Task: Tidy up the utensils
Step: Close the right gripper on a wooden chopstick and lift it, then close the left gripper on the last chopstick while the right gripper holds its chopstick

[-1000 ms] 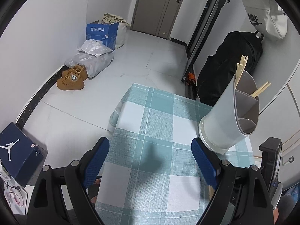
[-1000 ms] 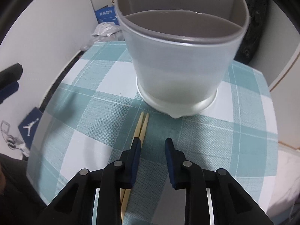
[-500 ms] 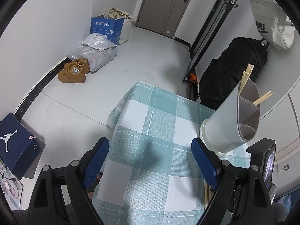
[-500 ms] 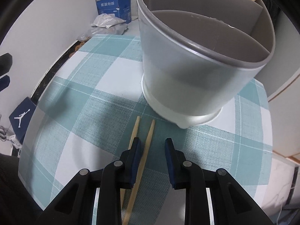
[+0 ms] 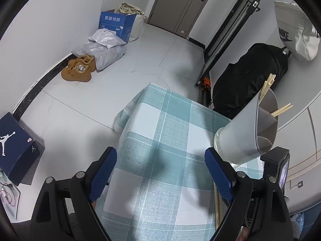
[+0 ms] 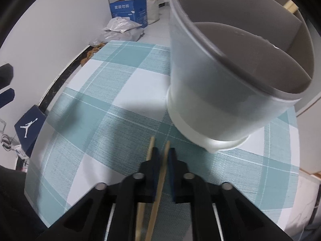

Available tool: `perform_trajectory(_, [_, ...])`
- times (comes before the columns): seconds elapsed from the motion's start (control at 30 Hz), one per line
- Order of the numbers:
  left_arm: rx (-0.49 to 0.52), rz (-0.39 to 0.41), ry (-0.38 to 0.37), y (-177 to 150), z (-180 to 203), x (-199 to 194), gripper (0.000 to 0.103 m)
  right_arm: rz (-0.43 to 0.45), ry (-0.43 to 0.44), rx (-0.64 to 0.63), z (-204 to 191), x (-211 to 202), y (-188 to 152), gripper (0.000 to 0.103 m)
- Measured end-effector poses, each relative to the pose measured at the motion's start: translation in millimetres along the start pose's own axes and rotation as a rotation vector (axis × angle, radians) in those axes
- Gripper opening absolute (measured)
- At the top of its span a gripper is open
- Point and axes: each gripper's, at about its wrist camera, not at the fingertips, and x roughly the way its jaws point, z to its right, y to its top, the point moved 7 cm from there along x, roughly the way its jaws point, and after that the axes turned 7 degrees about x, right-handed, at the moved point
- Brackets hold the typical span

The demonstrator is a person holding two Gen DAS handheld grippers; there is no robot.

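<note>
A grey, divided utensil holder (image 6: 210, 92) stands on the teal-and-white checked tablecloth (image 6: 112, 92). In the left wrist view the holder (image 5: 240, 136) has chopsticks (image 5: 266, 86) sticking out of its far compartments. Two wooden chopsticks lie on the cloth in front of it. My right gripper (image 6: 163, 152) is shut on the right chopstick (image 6: 167, 144), pointing steeply down. The other chopstick (image 6: 150, 148) lies just outside its left finger. My left gripper (image 5: 160, 153) hangs open above the cloth with nothing between its fingers.
On the floor beyond the table are a dark blue shoe box (image 5: 14, 142), tan shoes (image 5: 78, 70), grey parcels (image 5: 104, 48) and a blue carton (image 5: 116, 26). A black backpack (image 5: 246, 82) leans at the right wall. The table's left edge drops off near my left gripper.
The right gripper's jaws have shut on the right chopstick, which earlier lay beside its left finger. The holder now sits further right in that view. The left gripper has barely moved.
</note>
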Motion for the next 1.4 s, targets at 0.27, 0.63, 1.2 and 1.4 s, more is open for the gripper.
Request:
perform_trajectory(0.27, [0.016, -0.009, 0.009, -3.4, 1.5, 4.1, 0.086, 0.091, 0.034, 0.021, 4.1, -34.3, -0.1, 0.004])
perform_trajectory(0.63, [0.079, -0.051, 0.010, -17.1, 18.8, 13.7, 0.086, 0.259, 0.196, 0.220, 41.5, -104.5, 2.1, 0.004])
perform_trajectory(1.2, [0.250, -0.145, 0.057, -49.1, 68.6, 31.9, 0.086, 0.344, 0.405, 0.665, 148.1, -133.8, -36.7, 0.004])
perform_trajectory(1.4, [0.276, -0.165, 0.078, -56.2, 79.2, 36.1, 0.086, 0.392, 0.415, 0.701, 167.8, -146.9, -45.3, 0.004])
